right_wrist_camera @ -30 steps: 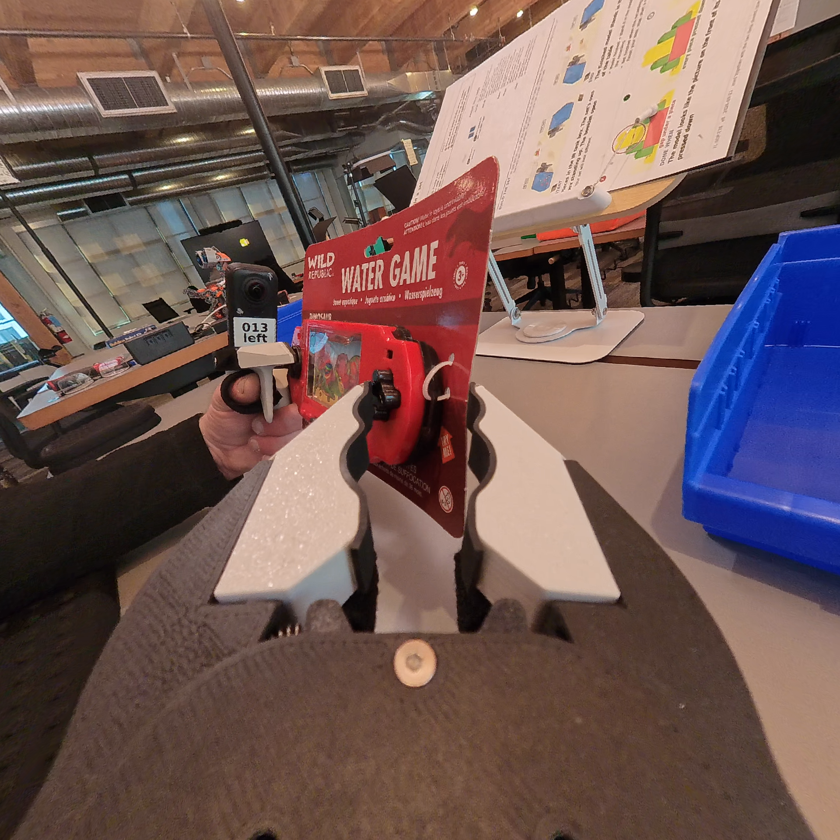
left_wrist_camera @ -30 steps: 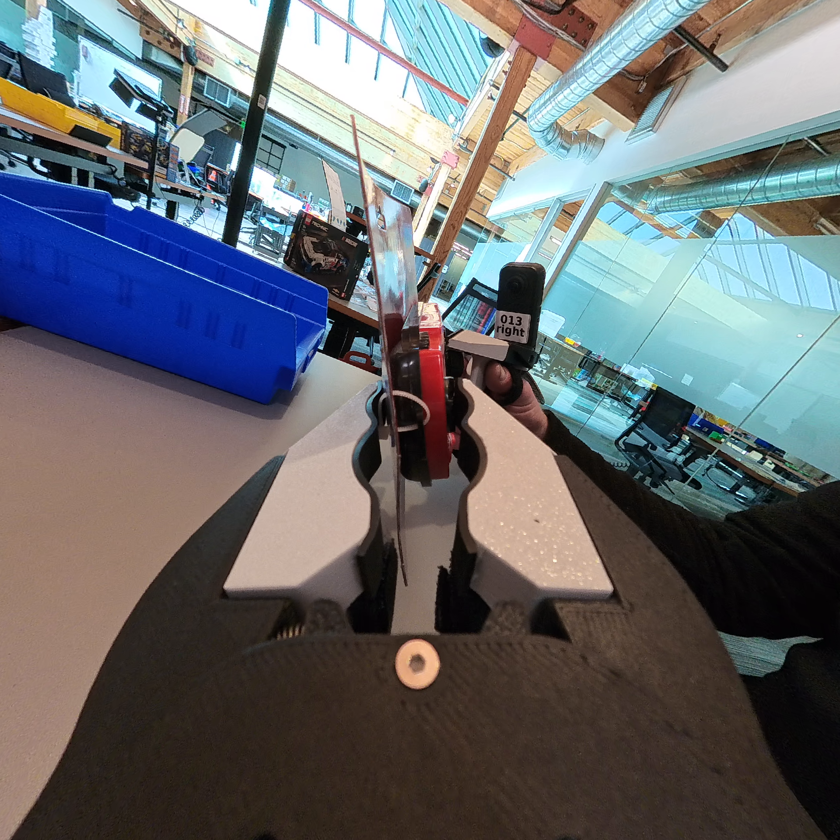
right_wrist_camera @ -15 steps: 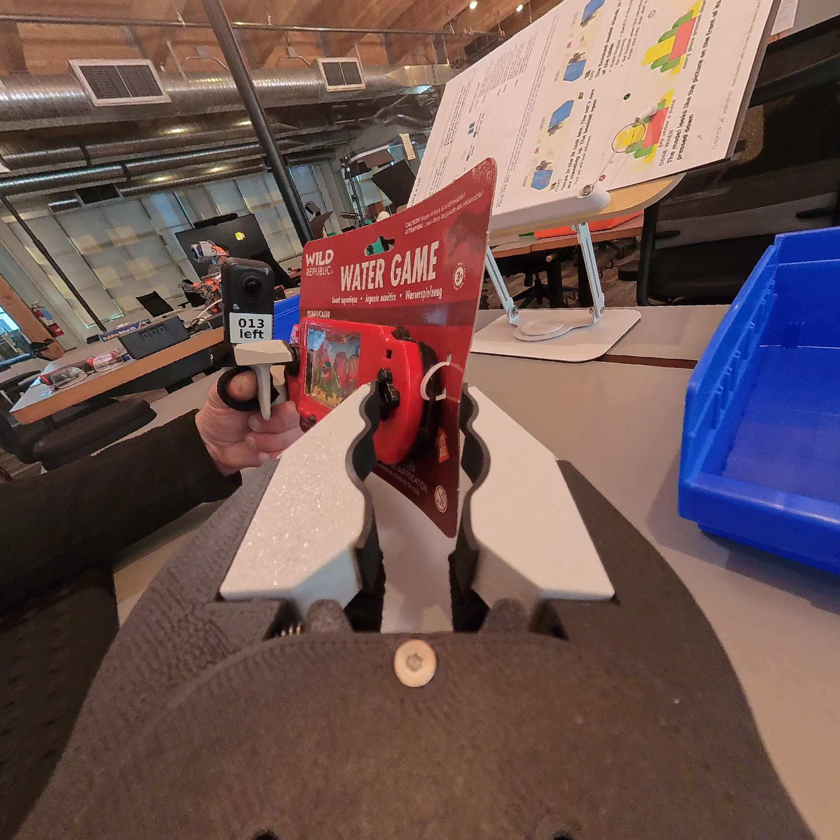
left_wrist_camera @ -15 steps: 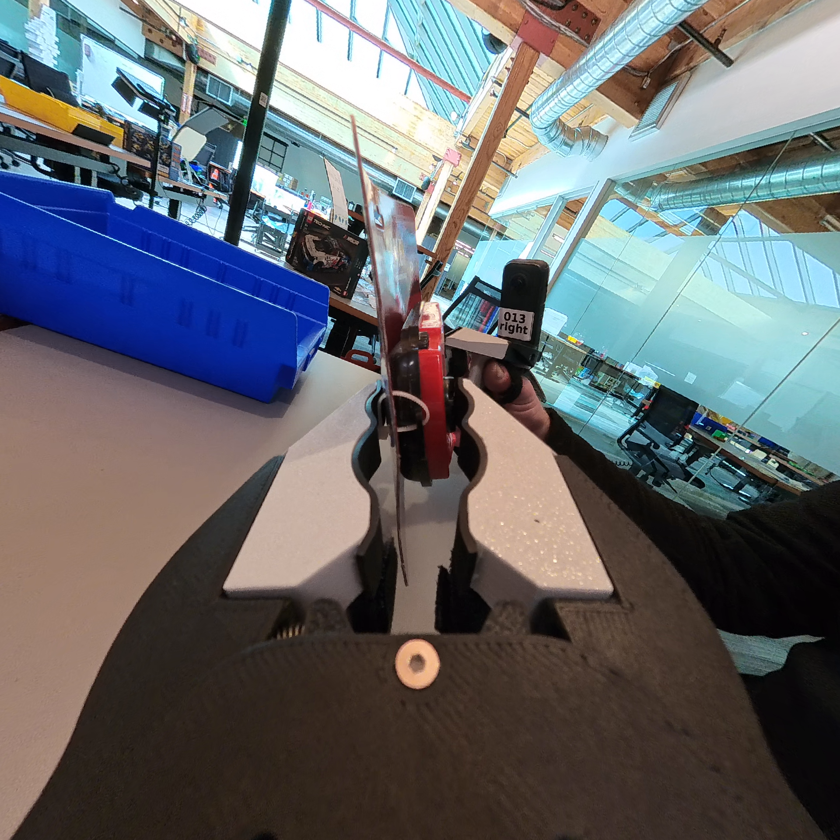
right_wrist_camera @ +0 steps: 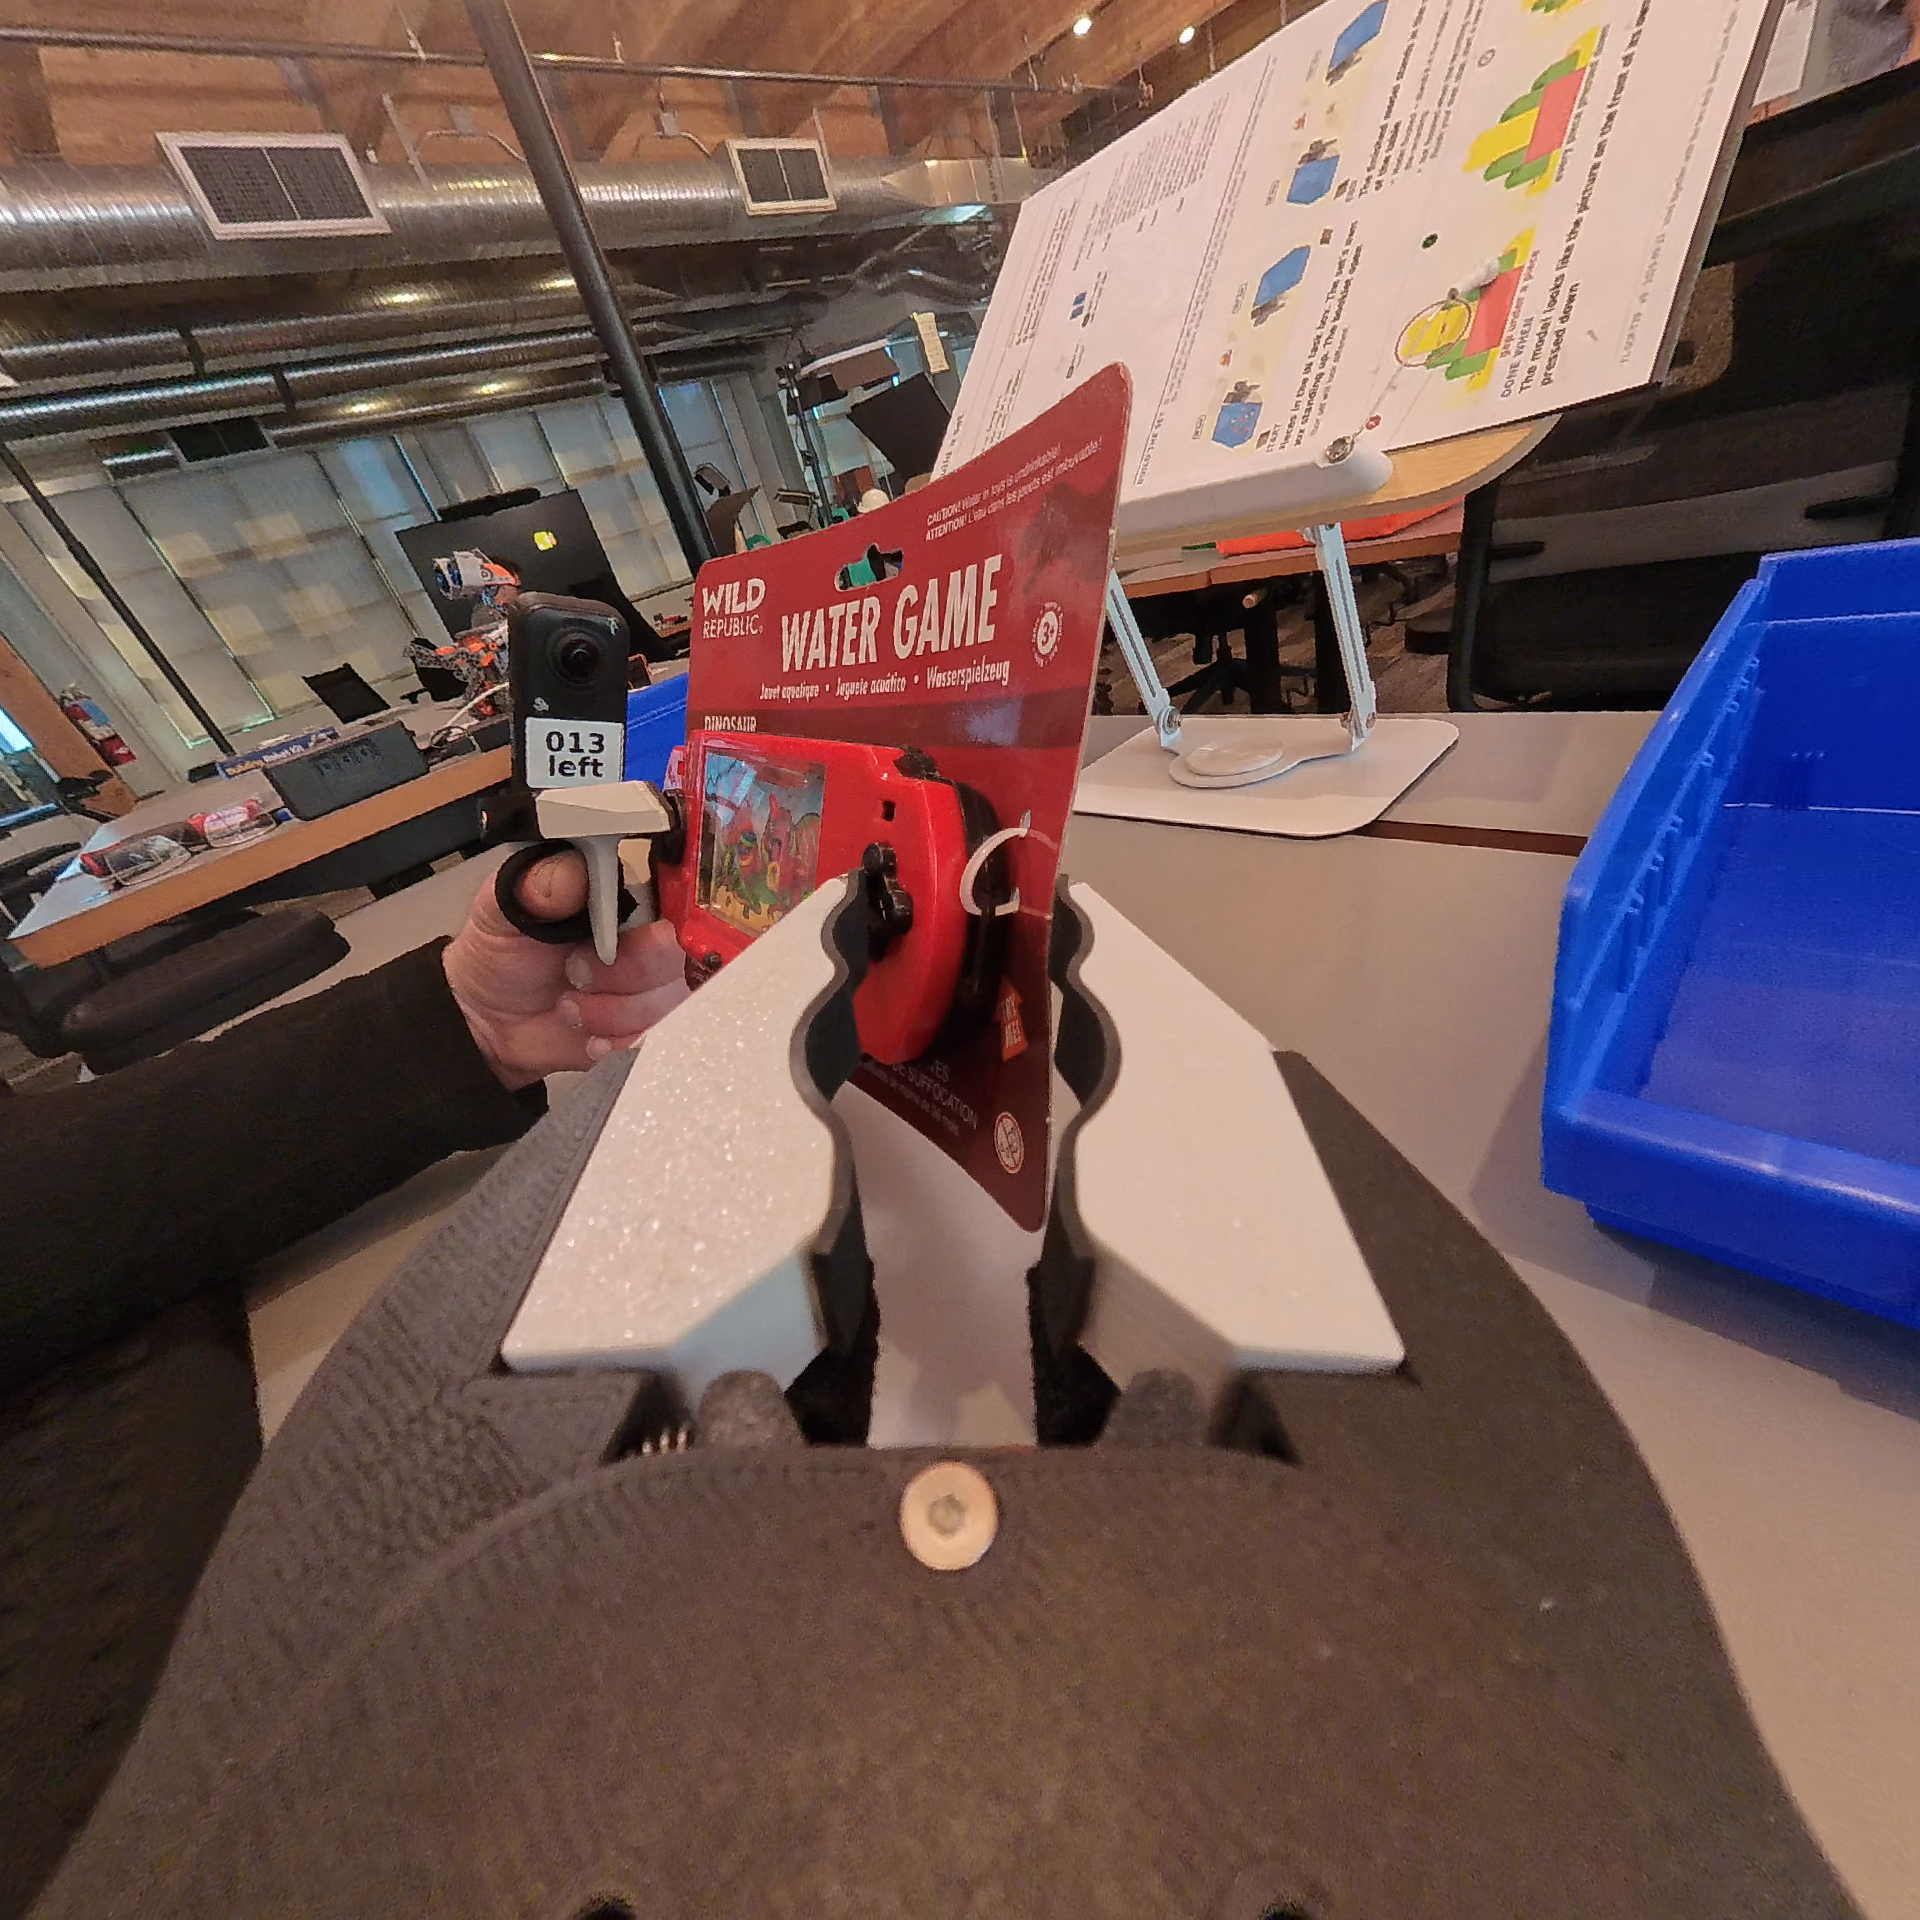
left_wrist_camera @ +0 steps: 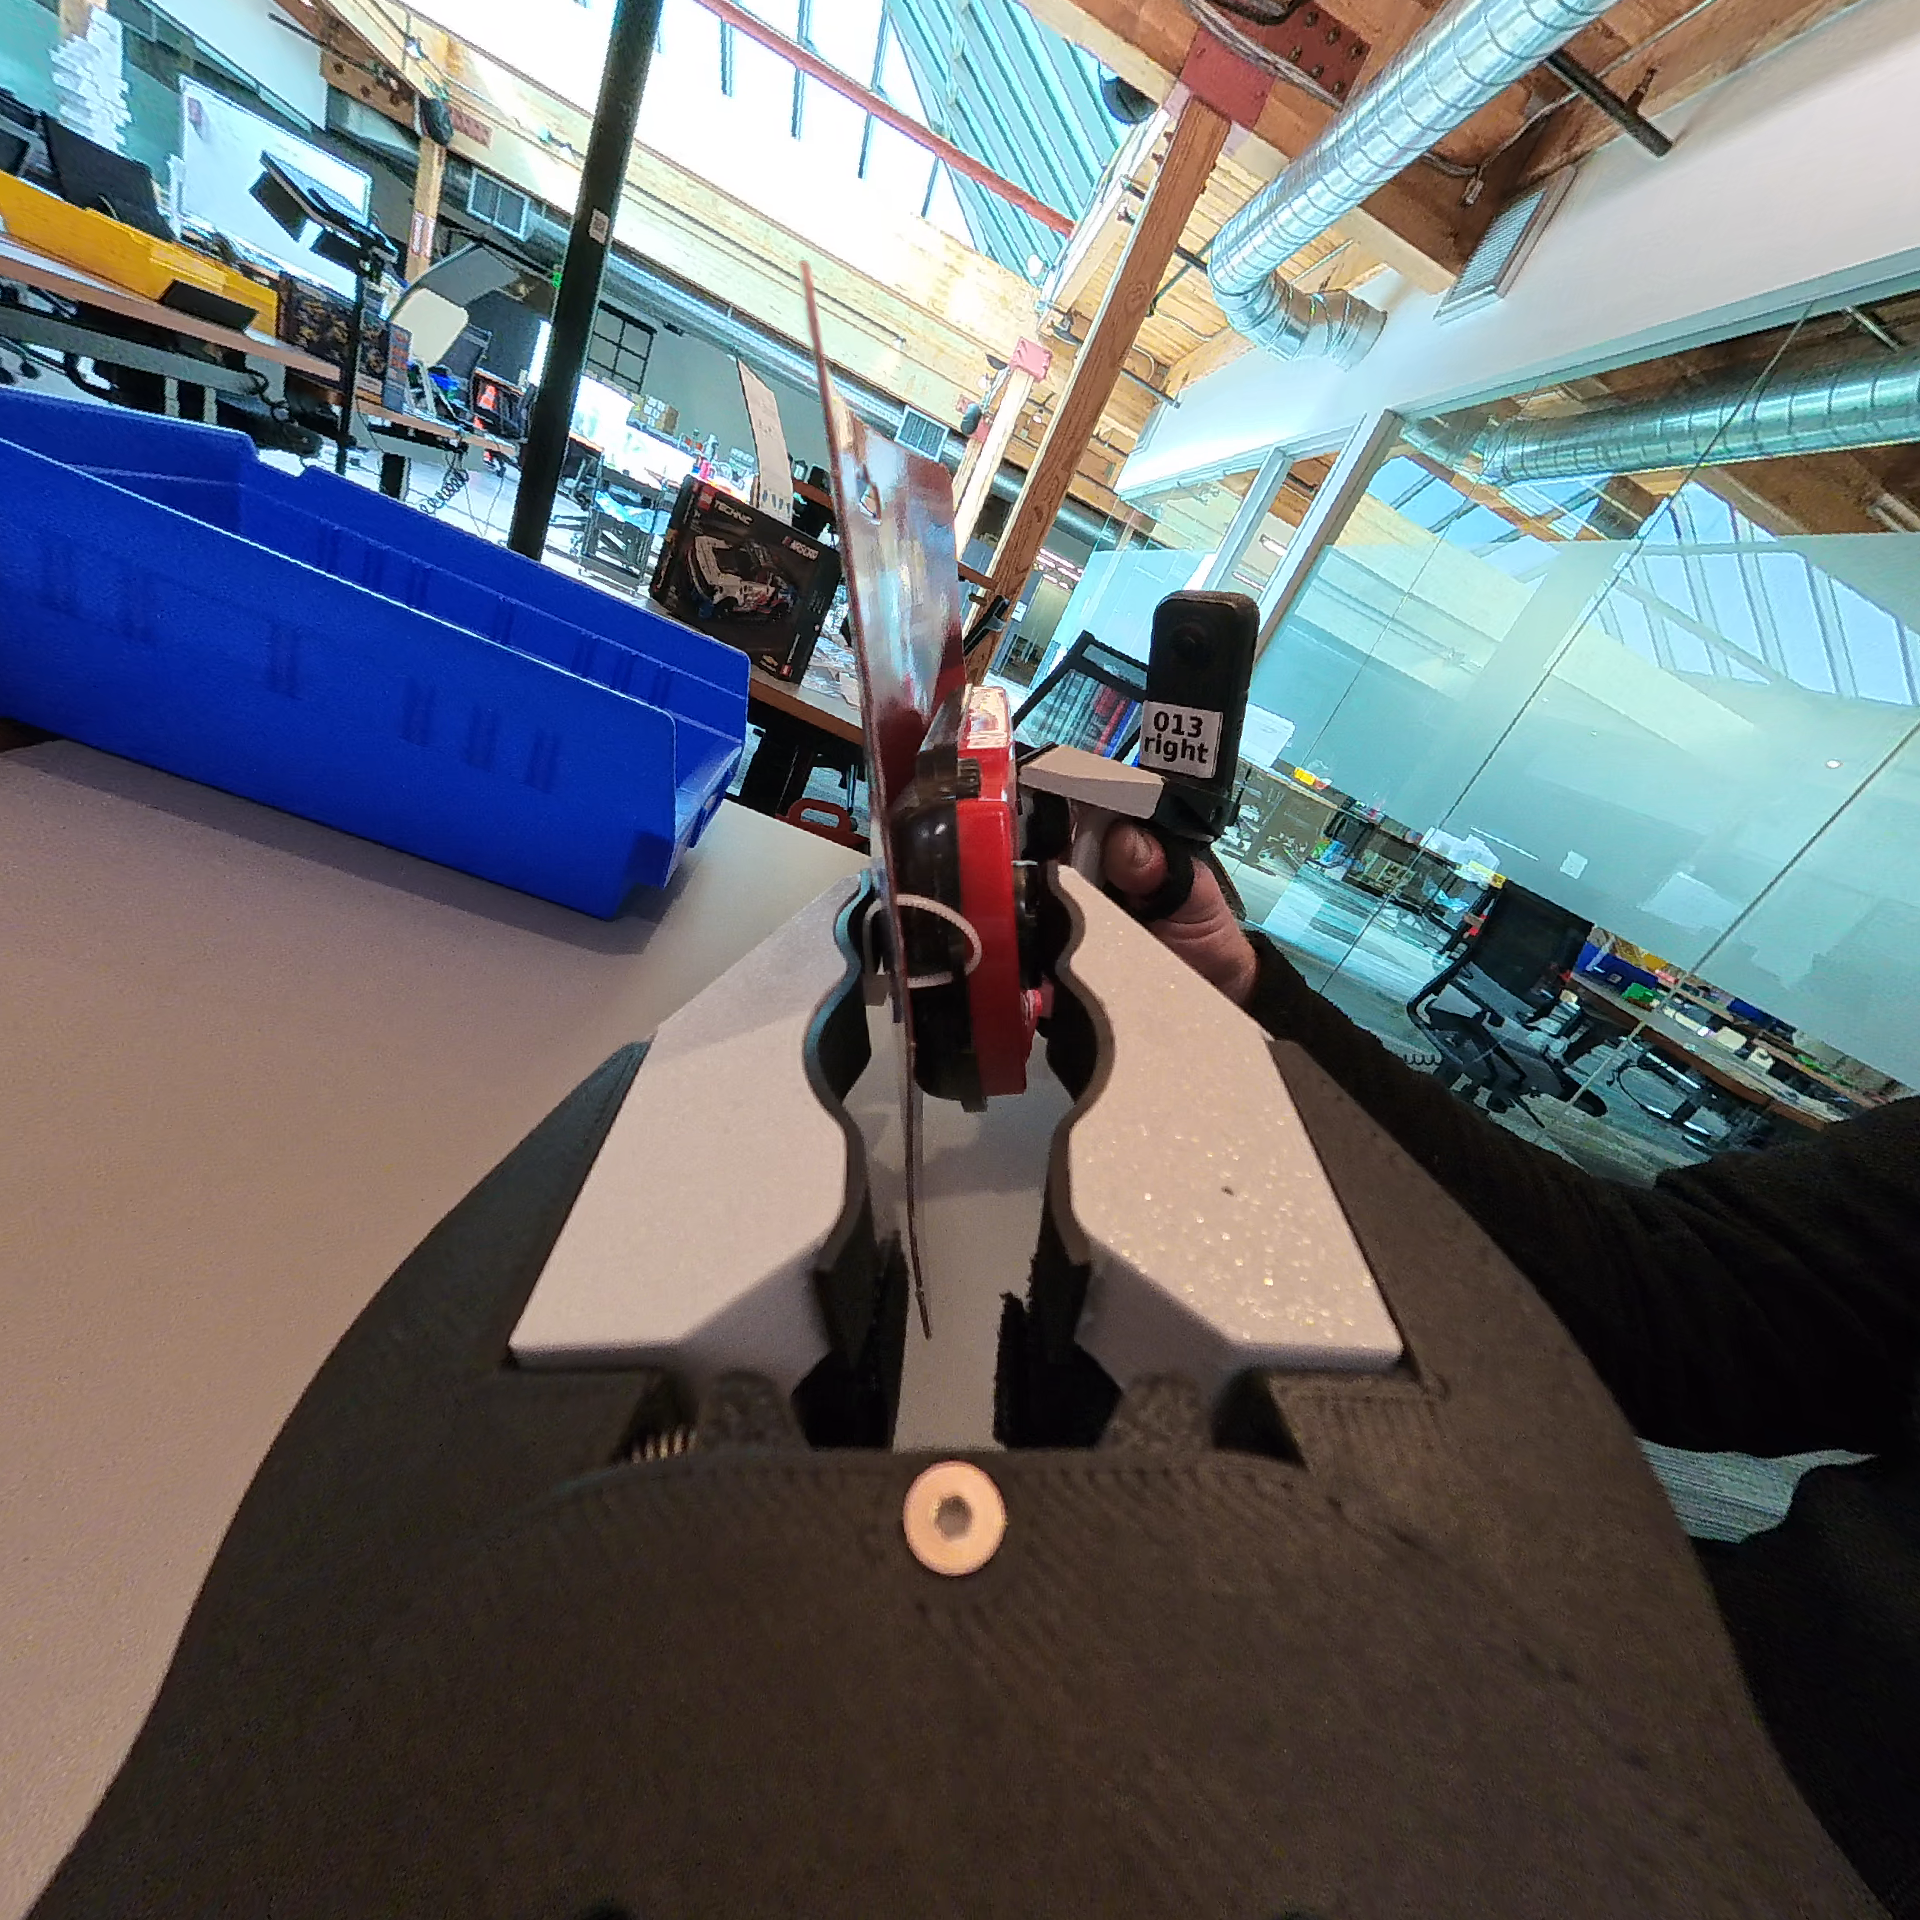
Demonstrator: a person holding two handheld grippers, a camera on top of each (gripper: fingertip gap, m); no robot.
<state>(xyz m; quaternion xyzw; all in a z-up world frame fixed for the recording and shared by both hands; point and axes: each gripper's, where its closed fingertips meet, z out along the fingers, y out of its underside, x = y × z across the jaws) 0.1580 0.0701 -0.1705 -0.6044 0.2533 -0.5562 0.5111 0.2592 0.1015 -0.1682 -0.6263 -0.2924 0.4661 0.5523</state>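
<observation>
A red handheld water-game toy (right_wrist_camera: 821, 831) is tied to a red backing card (right_wrist_camera: 904, 623) and held upright above the grey table (right_wrist_camera: 1351, 935). My right gripper (right_wrist_camera: 956, 894) is shut on the toy's right end and the card. My left gripper (left_wrist_camera: 956, 894) is shut on the toy's other end (left_wrist_camera: 982, 935), with the card (left_wrist_camera: 904, 582) nearly edge-on between its fingers. Each gripper shows in the other's view: the right one in the left wrist view (left_wrist_camera: 1091, 790), the left one in the right wrist view (right_wrist_camera: 603, 821), each held by a hand in a dark sleeve.
A blue plastic bin (right_wrist_camera: 1766, 935) stands on the table to the right; it also shows in the left wrist view (left_wrist_camera: 312, 644) at the left. A white stand with an instruction sheet (right_wrist_camera: 1351, 260) stands behind the toy. Desks and chairs lie beyond the table edge.
My right gripper's fingers have drawn in a little around the toy. The card has turned slightly in the left wrist view. Both grippers stay about where they were.
</observation>
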